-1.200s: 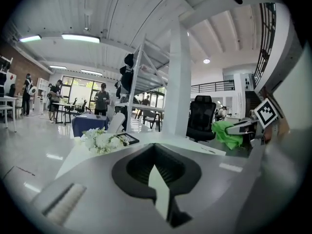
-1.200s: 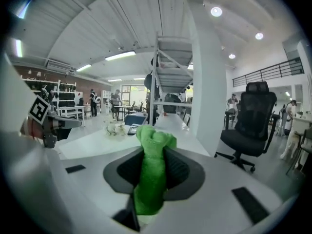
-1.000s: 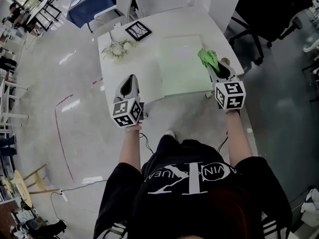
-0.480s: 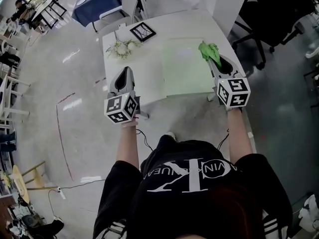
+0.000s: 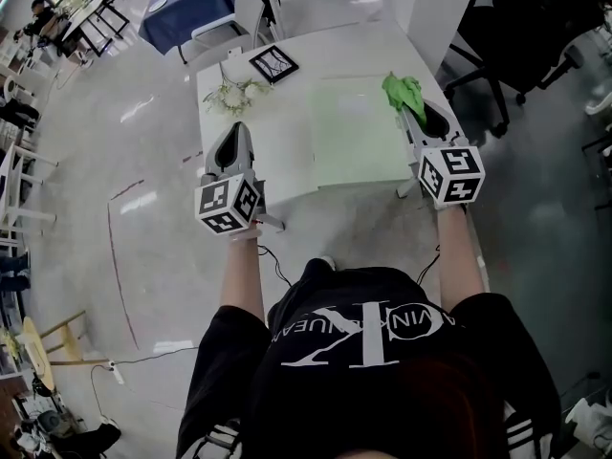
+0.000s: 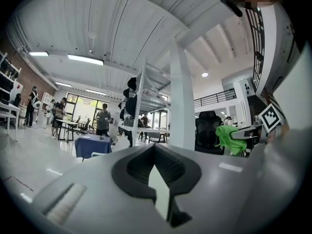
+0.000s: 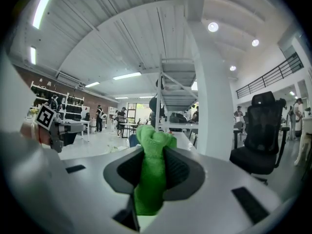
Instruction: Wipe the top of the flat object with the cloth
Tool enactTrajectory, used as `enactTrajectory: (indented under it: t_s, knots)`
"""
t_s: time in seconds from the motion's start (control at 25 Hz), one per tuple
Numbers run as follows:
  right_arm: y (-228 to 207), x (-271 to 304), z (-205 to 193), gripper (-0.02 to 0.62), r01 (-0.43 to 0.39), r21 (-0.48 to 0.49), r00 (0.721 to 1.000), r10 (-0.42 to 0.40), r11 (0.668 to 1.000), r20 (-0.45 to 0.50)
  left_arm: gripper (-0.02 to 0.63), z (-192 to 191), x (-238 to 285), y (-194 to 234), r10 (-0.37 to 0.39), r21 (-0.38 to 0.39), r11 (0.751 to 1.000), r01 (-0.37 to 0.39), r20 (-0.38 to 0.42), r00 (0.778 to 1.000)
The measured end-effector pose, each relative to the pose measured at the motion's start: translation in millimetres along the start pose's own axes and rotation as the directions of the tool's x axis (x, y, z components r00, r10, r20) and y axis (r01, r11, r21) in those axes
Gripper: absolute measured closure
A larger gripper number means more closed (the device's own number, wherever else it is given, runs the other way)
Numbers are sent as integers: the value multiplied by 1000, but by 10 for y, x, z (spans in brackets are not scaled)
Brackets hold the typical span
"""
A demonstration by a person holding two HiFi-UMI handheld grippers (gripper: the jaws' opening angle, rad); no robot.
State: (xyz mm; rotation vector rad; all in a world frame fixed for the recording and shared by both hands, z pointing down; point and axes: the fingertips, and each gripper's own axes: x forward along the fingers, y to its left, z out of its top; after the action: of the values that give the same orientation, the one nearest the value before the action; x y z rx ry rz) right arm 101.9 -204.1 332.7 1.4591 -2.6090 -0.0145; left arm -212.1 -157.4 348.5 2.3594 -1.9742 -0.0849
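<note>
Right gripper, fingers clamped on the bunched green cloth, hangs over the far right corner of the pale green flat mat on the white surface, left gripper fingers pinched together on nothing, so a hard stroke could well skid the unpinned mat or tug the cloth loose.

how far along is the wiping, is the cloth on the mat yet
Done: the right gripper is clamped on the green cloth. In hand: the cloth looks held in the air by the far right corner of the pale green mat, not pressed on it. The left gripper is shut and empty. Left: lower the cloth and wipe across the mat's top. No wipe marks show either way.
</note>
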Motion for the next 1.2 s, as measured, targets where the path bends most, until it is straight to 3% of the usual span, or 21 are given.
enactTrajectory:
  t_s: [1.2]
  knots:
    - [0, 1, 6, 491, -3, 10, 1000, 3, 1000, 7, 595, -3, -1, -19, -1, 0, 1000, 1, -4, 1000]
